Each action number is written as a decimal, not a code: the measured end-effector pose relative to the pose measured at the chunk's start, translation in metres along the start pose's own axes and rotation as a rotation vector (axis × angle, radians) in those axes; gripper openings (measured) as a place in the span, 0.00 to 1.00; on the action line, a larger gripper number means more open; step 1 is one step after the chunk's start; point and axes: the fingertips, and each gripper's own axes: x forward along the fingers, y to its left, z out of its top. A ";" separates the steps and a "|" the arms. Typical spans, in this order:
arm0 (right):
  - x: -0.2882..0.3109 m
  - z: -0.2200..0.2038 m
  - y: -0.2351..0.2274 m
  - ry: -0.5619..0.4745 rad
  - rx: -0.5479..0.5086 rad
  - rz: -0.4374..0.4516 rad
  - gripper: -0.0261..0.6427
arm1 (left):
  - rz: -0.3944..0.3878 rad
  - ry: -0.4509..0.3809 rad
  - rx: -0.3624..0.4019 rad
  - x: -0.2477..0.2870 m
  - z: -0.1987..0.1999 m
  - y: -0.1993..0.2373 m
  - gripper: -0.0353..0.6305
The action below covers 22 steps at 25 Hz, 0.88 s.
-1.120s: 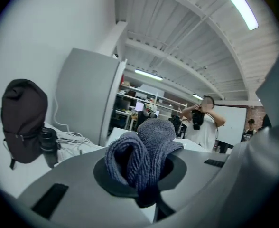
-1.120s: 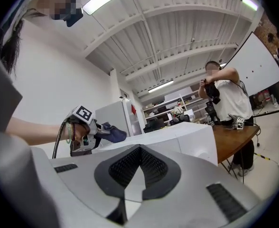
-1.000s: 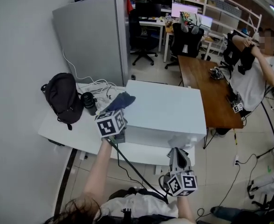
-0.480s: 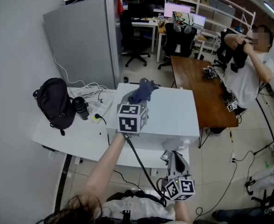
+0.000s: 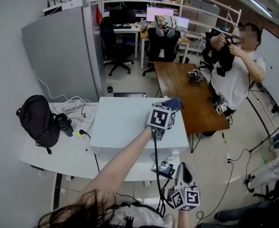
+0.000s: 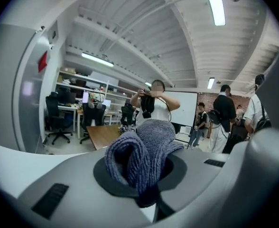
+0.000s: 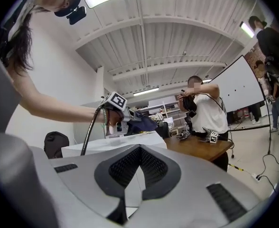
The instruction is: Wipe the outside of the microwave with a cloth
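Observation:
The white microwave (image 5: 125, 122) stands on a white table (image 5: 49, 156). My left gripper (image 5: 170, 106) reaches over its top to the far right corner and is shut on a dark blue cloth (image 5: 174, 102). In the left gripper view the bunched cloth (image 6: 144, 151) fills the jaws of the left gripper (image 6: 145, 177). My right gripper (image 5: 183, 166) hangs low in front of the table, shut and holding nothing. From the right gripper view (image 7: 137, 175) I see the microwave (image 7: 111, 144), and the cloth (image 7: 144, 123) above its top.
A black backpack (image 5: 37, 120), a dark cup (image 5: 64, 124) and white cables (image 5: 73, 106) lie left of the microwave. A grey cabinet (image 5: 63, 56) stands behind. A brown wooden table (image 5: 187, 91) adjoins on the right, with a person (image 5: 234, 70) standing beside it.
My left gripper has carried the cloth across the microwave top, from the near left corner to the far right corner. The right gripper has stayed low.

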 end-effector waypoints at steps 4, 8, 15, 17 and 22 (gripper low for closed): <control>-0.002 -0.003 0.000 0.004 -0.037 -0.018 0.06 | 0.087 0.067 0.051 0.009 -0.014 0.018 0.13; 0.005 -0.013 0.010 0.032 -0.034 0.008 0.06 | 0.171 0.058 0.109 -0.009 -0.015 0.051 0.13; 0.032 -0.020 0.067 0.052 -0.070 0.151 0.06 | 0.398 0.024 0.078 -0.092 -0.022 0.154 0.13; 0.039 -0.023 0.085 0.051 -0.081 0.205 0.06 | 0.474 0.017 0.032 -0.125 -0.030 0.186 0.13; 0.046 -0.030 0.123 0.064 0.003 0.292 0.06 | 0.635 -0.012 -0.067 -0.200 -0.048 0.249 0.13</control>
